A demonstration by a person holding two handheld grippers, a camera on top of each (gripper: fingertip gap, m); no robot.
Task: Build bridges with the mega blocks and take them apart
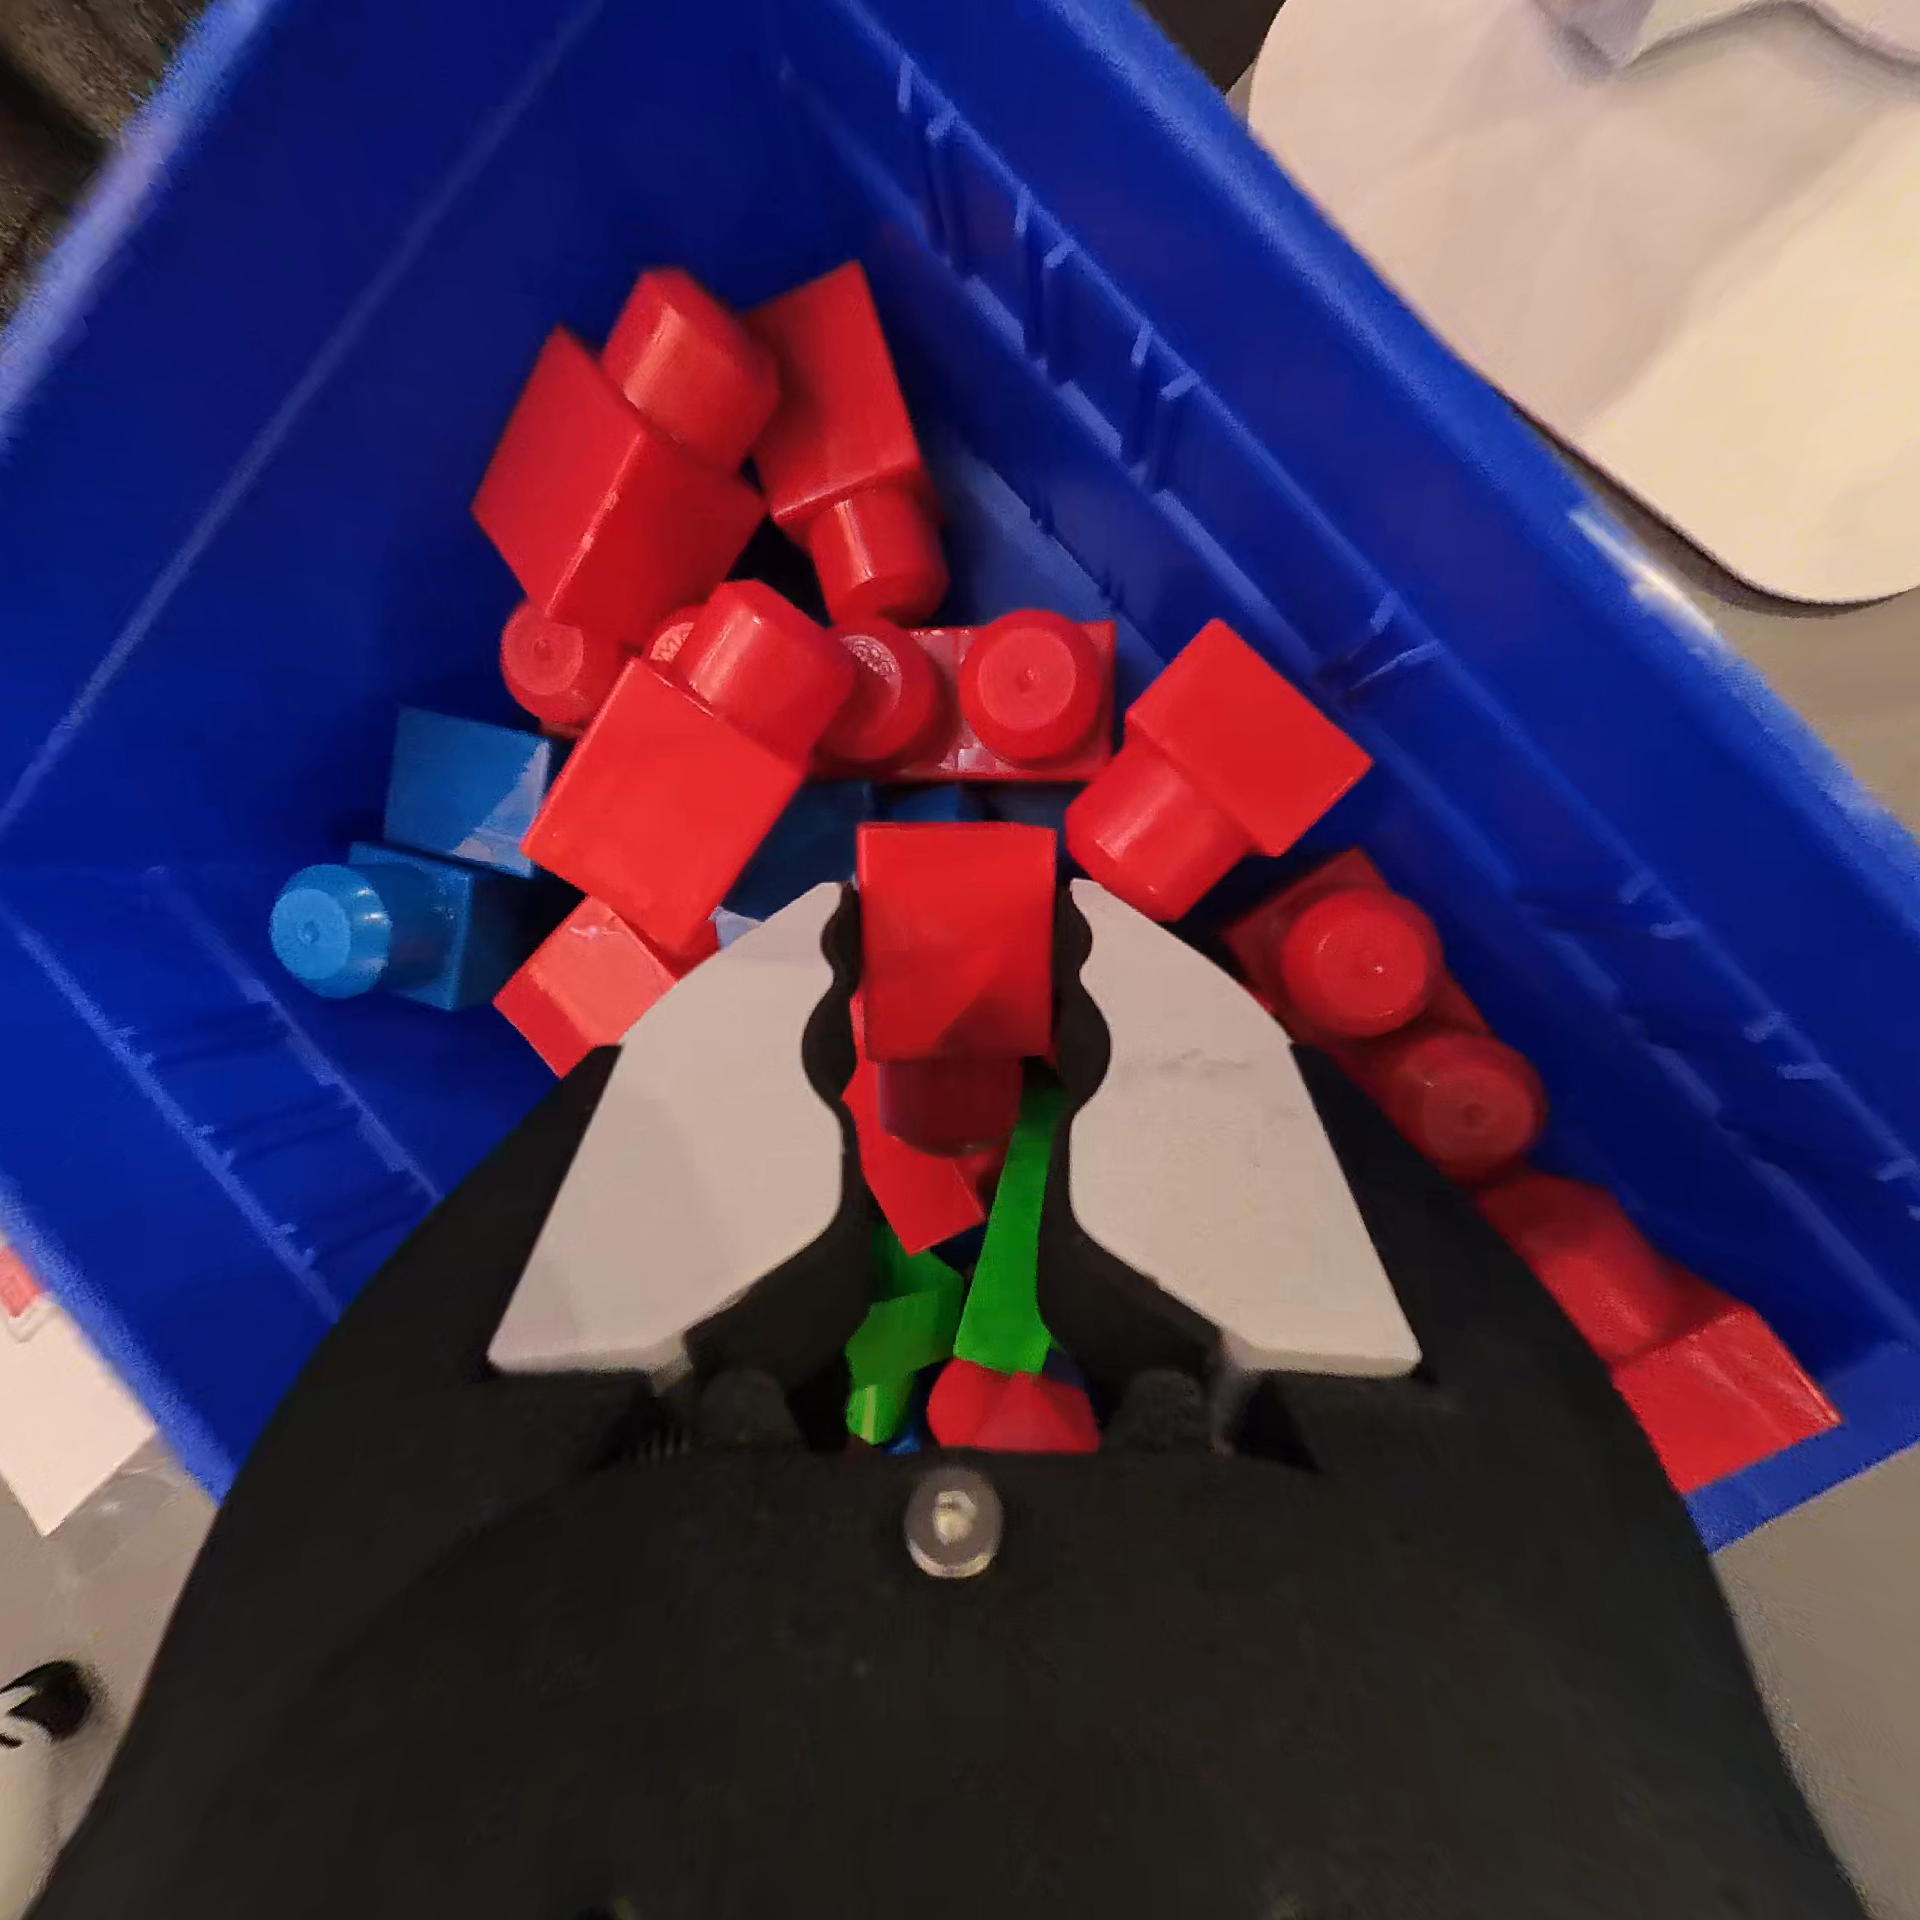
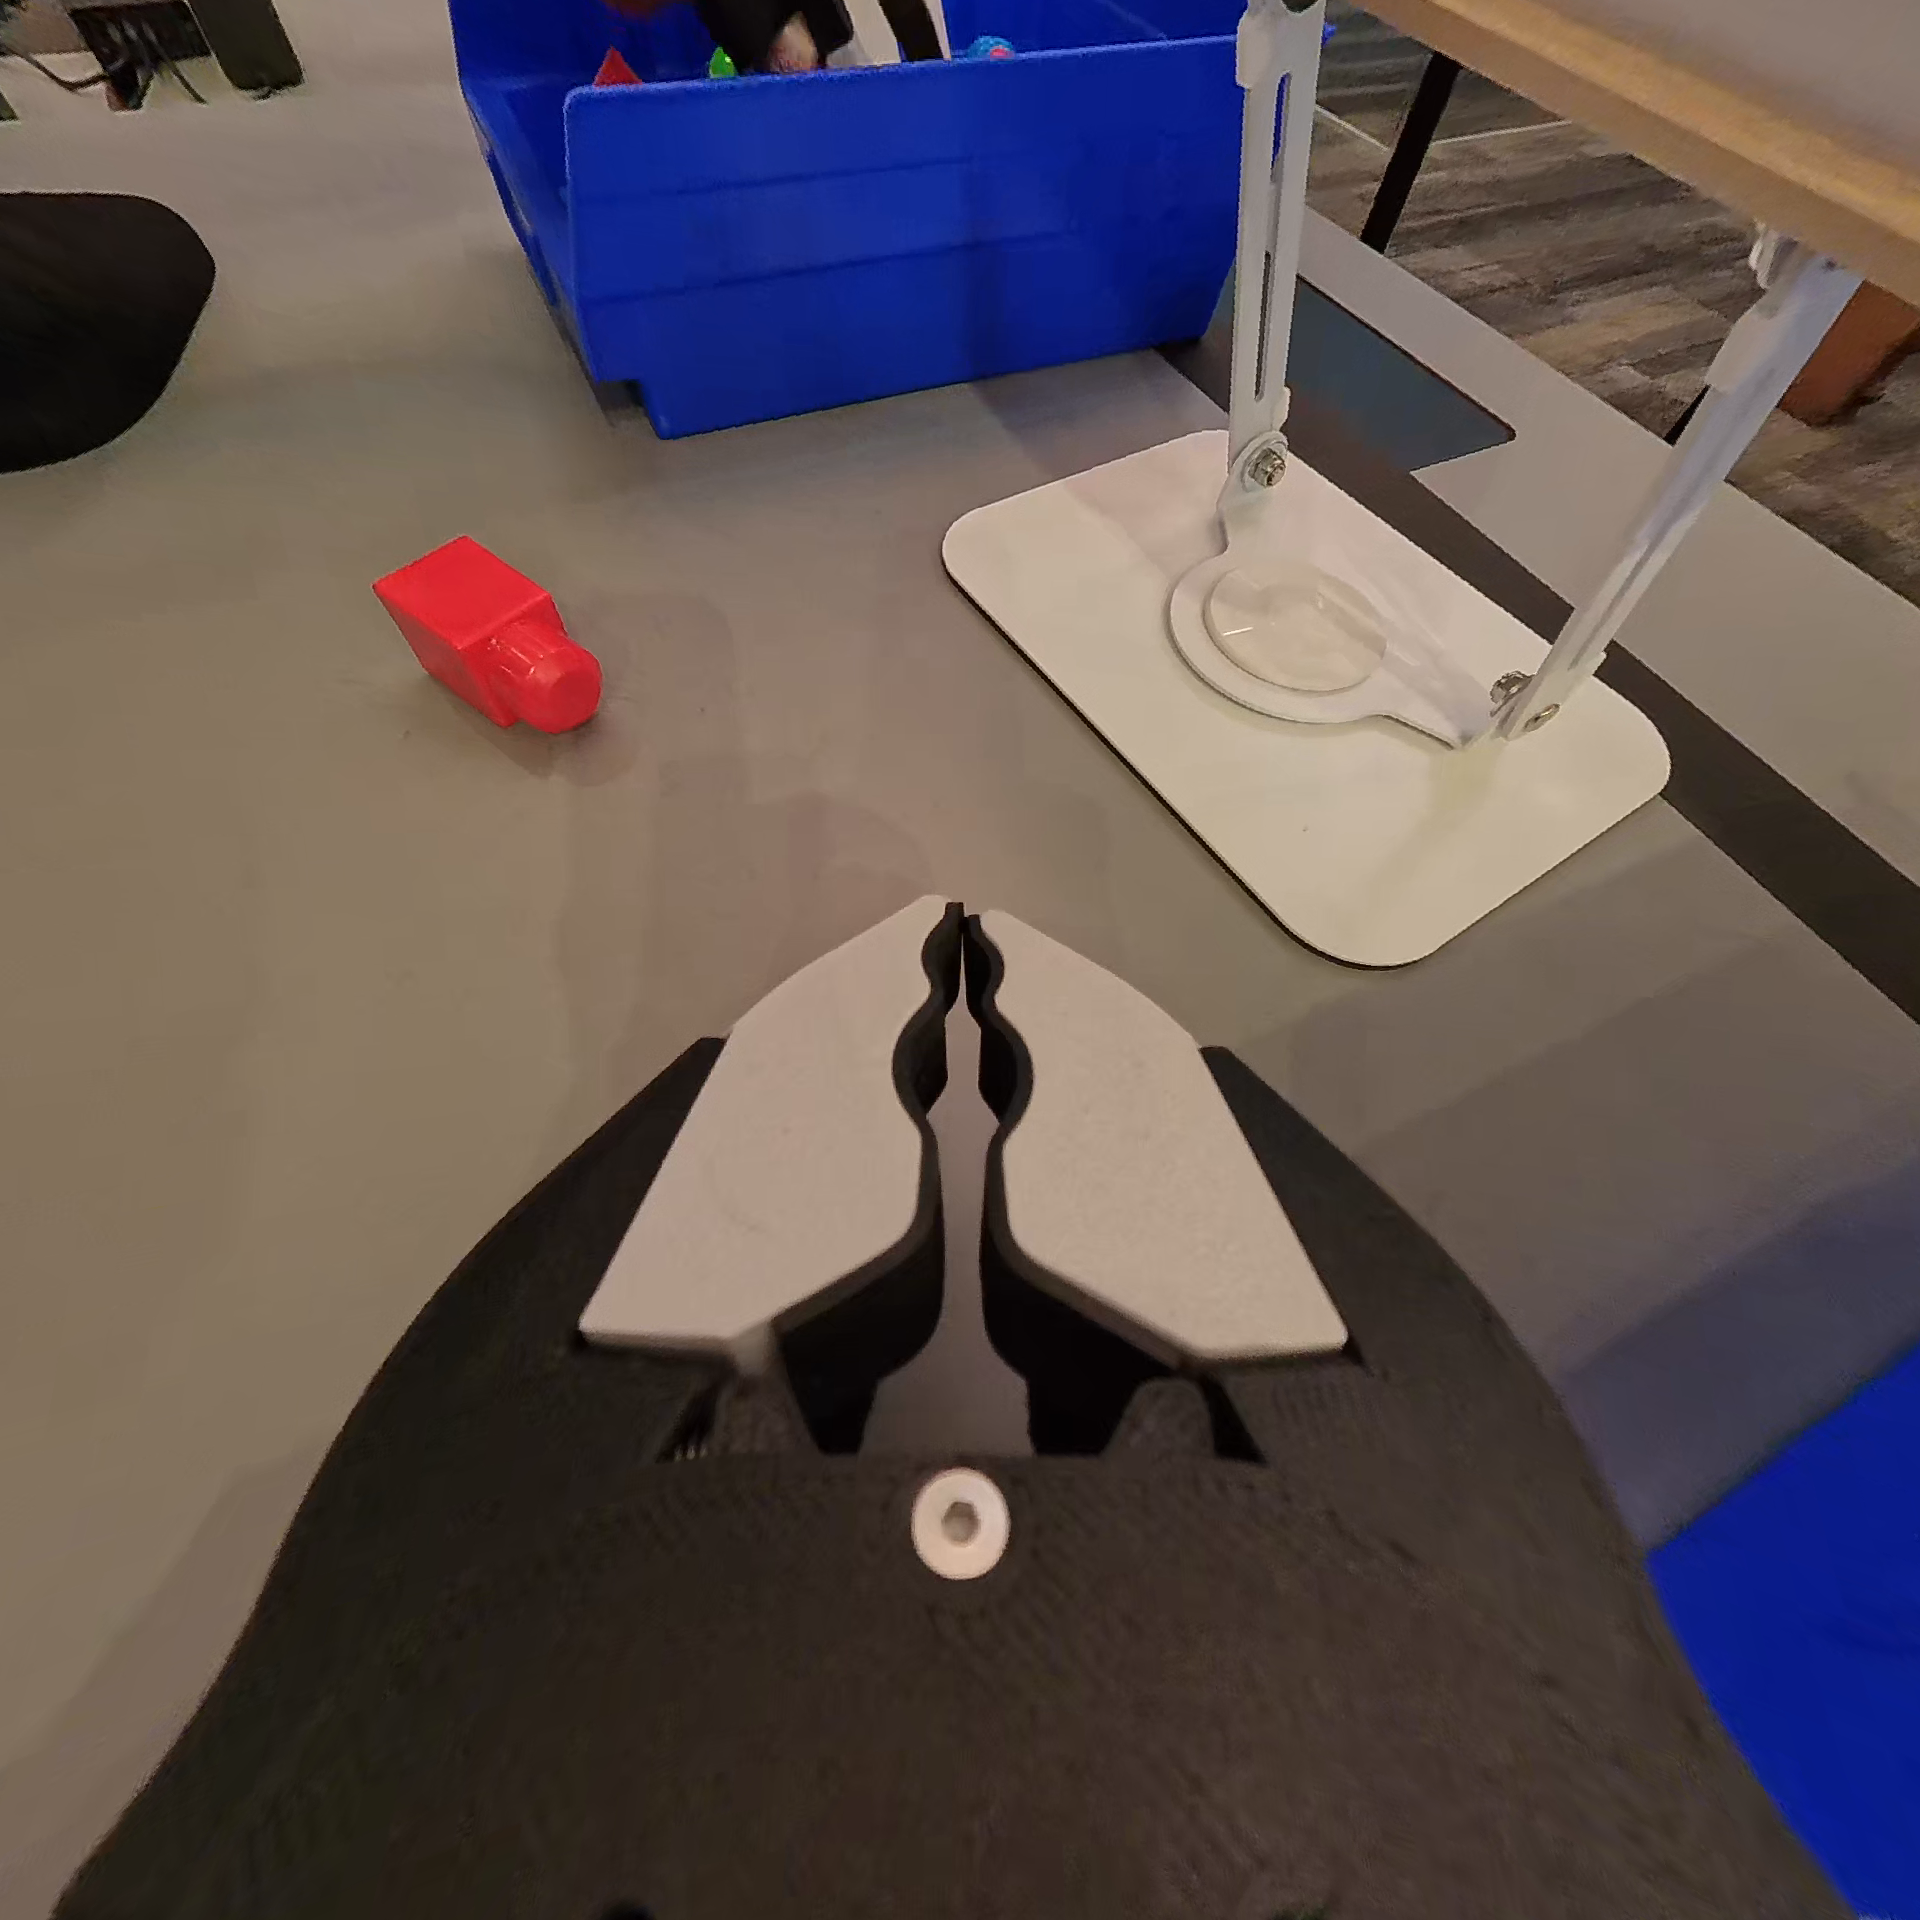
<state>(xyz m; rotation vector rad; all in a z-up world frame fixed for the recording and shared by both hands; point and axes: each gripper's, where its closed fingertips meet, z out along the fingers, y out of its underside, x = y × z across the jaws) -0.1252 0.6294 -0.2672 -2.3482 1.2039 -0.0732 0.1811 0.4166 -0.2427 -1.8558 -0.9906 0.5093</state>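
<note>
Left hand-held gripper (image 1: 956, 935) is down inside the blue bin (image 1: 312, 436), clamped on a single-stud red block (image 1: 951, 935). Both pads press its flat side walls, stud pointing back toward the wrist. Side-wall grip makes sense: flat parallel faces, and the stud and socket ends are left free for mating later.

Just ahead and to both sides of the tips: a loose heap of red blocks (image 1: 665, 790), more red ones (image 1: 1361, 966) lined along the bin's right wall, blue blocks (image 1: 416, 914) off to the left, green pieces (image 1: 1013, 1278) below, between the fingers. Everything lies tumbled, so the pick went for a block sitting on top with open flanks.

Right hand-held gripper (image 2: 961, 925) is clenched on nothing, hovering above the grey desk (image 2: 312, 987), my guess parked until there's something to join. Ahead-left of it one red block (image 2: 483, 634) lies on its side on the desk, probably the first bridge piece. Farther ahead, another blue bin (image 2: 894, 260); ahead-right, a white stand base (image 2: 1351, 831).

Build looks barely started.
</note>
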